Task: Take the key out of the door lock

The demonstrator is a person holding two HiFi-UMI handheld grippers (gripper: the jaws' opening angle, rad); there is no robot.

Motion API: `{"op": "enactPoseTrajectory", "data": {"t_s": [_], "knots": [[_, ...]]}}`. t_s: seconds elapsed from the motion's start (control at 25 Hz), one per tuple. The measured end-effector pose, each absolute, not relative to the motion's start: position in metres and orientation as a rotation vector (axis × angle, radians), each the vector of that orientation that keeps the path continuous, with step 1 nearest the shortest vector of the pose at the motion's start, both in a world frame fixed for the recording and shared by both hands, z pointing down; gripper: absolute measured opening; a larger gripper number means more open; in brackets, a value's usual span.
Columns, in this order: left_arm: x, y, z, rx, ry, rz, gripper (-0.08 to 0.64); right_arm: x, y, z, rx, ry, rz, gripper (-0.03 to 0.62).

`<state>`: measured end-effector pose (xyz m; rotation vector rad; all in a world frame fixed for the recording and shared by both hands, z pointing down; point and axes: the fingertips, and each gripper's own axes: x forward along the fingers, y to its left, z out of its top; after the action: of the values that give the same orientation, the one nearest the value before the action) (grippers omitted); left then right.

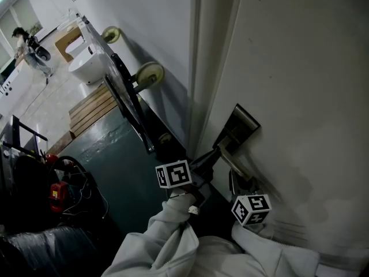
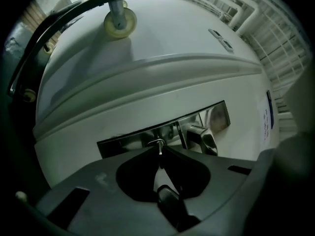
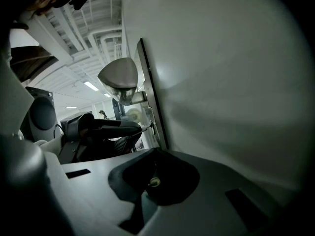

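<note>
The white door (image 1: 288, 85) carries a shiny metal lock plate (image 2: 147, 137) with a lever handle (image 2: 204, 137). A small metal key (image 2: 159, 144) sticks out of the plate, left of the handle. My left gripper (image 2: 160, 151) is shut on the key, its jaw tips meeting on the key's head. In the head view the left gripper (image 1: 212, 154) reaches up to the lock plate (image 1: 242, 123). My right gripper (image 3: 156, 152) is shut and empty, close to the door face below the handle (image 3: 119, 77); the right gripper view shows the left gripper's fingers (image 3: 106, 128) at the key (image 3: 145, 127).
A black-framed cart with cream wheels (image 1: 149, 74) leans against the wall left of the door. Beyond it lie a wooden pallet (image 1: 92, 105) and a white basin (image 1: 86, 67). A person (image 1: 26, 45) stands far off. Cables and a red tool (image 1: 57, 192) lie at lower left.
</note>
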<state>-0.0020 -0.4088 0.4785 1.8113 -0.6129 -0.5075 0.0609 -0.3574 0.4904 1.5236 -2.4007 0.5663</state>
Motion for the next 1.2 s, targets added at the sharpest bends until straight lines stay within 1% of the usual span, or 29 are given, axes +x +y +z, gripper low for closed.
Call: {"op": "enactPoseTrajectory", "data": {"t_s": [0.44, 1.2], "knots": [[-0.001, -0.41, 0.477, 1.657, -0.557, -0.65, 0.028, 0.063, -0.356, 0.489, 1.489, -2.412, 0.553, 0.052], [-0.004, -0.408, 0.482, 1.582, -0.592, -0.667, 0.026, 0.067, -0.344, 0.488, 1.511, -2.401, 0.566, 0.052]]}}
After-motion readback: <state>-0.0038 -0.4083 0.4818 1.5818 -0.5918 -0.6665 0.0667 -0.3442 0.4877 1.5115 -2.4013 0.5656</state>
